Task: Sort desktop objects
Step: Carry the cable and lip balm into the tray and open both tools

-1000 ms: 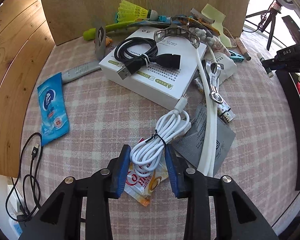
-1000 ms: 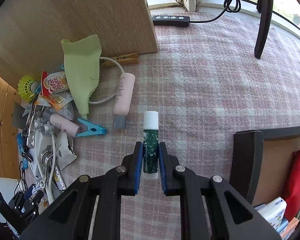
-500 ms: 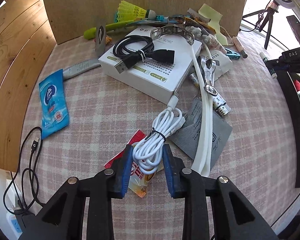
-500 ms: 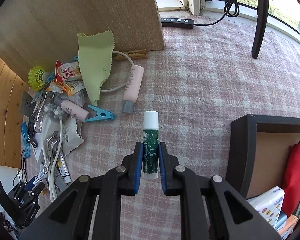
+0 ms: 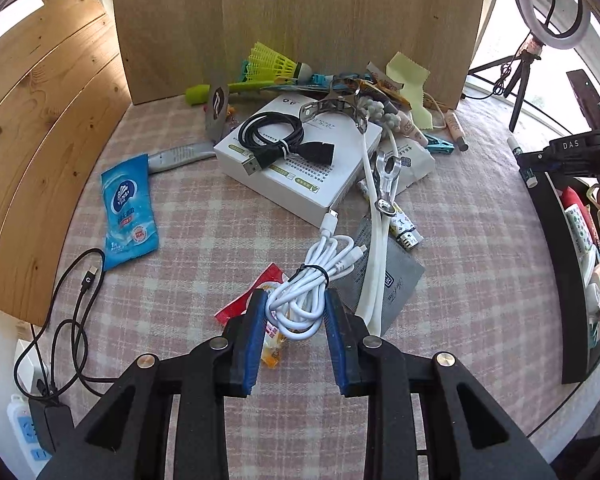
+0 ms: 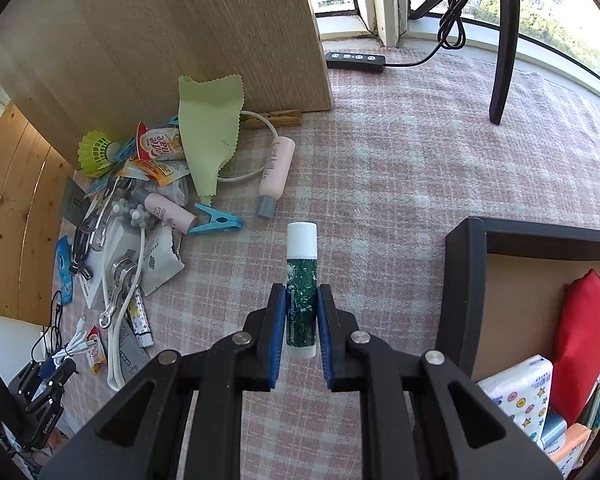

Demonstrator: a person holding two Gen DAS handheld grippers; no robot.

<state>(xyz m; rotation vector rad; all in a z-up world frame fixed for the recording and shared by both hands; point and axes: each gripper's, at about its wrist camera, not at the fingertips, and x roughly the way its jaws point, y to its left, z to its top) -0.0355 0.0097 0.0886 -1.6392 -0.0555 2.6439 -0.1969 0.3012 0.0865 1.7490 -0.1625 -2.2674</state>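
Left claw (image 5: 294,312) closed on the bundled white charging cable (image 5: 314,284), low over the pink-checked desk (image 5: 204,236), white cardboard box (image 5: 300,164) at 12 o'clock. Right claw (image 6: 302,312) pinches the green-and-white lip-balm stick (image 6: 301,276) by its base, cap forward (likely for dropping in); black-rimmed storage tray (image 6: 460,280) at 3 o'clock, bare cloth between.

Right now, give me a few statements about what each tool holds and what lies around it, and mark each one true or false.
1. The right tool grips a green stick with a white cap. True.
2. The left tool holds a black cable. False: it closes on the bundled white cable.
3. The coiled black USB cable lies on the flat white box. True.
4. The yellow shuttlecock sits in the black-framed bin. False: it lies by the wooden board.
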